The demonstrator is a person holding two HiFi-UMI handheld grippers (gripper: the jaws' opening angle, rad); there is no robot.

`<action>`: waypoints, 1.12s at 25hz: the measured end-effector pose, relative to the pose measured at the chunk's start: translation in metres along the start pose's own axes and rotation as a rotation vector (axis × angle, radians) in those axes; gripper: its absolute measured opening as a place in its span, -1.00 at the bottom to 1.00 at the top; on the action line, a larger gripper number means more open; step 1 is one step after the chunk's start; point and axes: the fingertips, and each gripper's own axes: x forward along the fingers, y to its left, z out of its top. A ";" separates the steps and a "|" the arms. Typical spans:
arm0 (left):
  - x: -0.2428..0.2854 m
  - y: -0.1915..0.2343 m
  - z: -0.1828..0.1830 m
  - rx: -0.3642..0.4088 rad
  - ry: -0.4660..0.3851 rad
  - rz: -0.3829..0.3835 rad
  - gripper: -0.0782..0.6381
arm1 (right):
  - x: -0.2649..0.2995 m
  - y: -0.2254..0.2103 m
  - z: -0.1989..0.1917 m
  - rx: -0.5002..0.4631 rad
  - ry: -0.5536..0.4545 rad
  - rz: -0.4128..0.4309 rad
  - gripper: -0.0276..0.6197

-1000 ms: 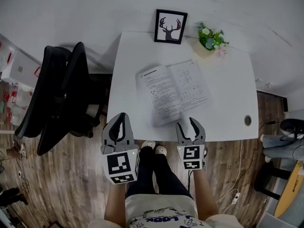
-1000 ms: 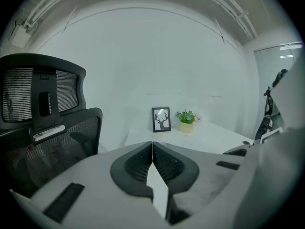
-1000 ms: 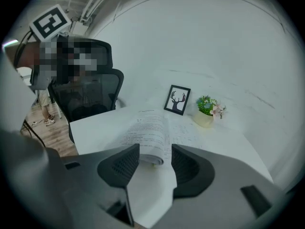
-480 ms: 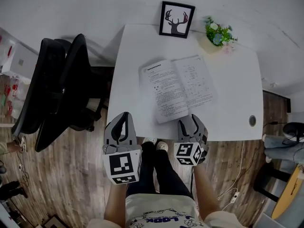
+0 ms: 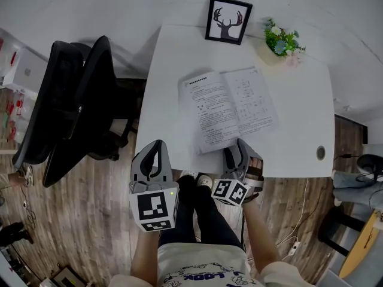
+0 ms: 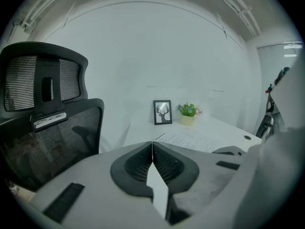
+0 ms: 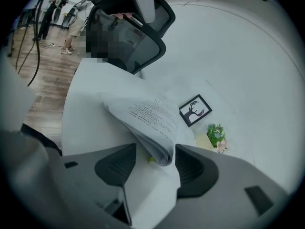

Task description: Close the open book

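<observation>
The open book [image 5: 230,108] lies flat on the white table [image 5: 299,130], printed pages up. My right gripper [image 5: 241,150] sits rolled onto its side at the book's near edge. In the right gripper view the book [image 7: 150,116] shows its near page edge between the wide jaws of the right gripper [image 7: 155,150]. The jaws have just been opening, and the pads do not press on the pages. My left gripper [image 5: 154,149] hangs off the table's front left, away from the book. In its own view the left gripper [image 6: 152,146] is shut on nothing.
A framed deer picture [image 5: 228,19] and a small potted plant [image 5: 282,40] stand at the table's far edge. A cable hole [image 5: 321,153] is near the front right corner. A black office chair [image 5: 72,106] stands left of the table. The person's legs are below.
My right gripper has rolled onto its side, moved up to the book's near edge and spread its jaws around the page edge. The left gripper has stayed put.
</observation>
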 end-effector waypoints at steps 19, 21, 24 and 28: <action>-0.009 0.009 -0.004 -0.036 0.002 0.022 -0.71 | 0.002 0.020 0.033 -0.533 -0.168 -0.072 -0.13; -0.010 0.010 -0.005 -0.039 0.004 0.023 -0.71 | 0.001 0.022 0.037 -0.563 -0.184 -0.073 -0.13; -0.011 0.011 -0.005 -0.040 0.003 0.023 -0.71 | 0.002 0.025 0.041 -0.600 -0.206 -0.075 -0.14; -0.013 0.013 -0.005 -0.045 0.003 0.027 -0.71 | 0.003 0.029 0.046 -0.632 -0.240 -0.081 -0.14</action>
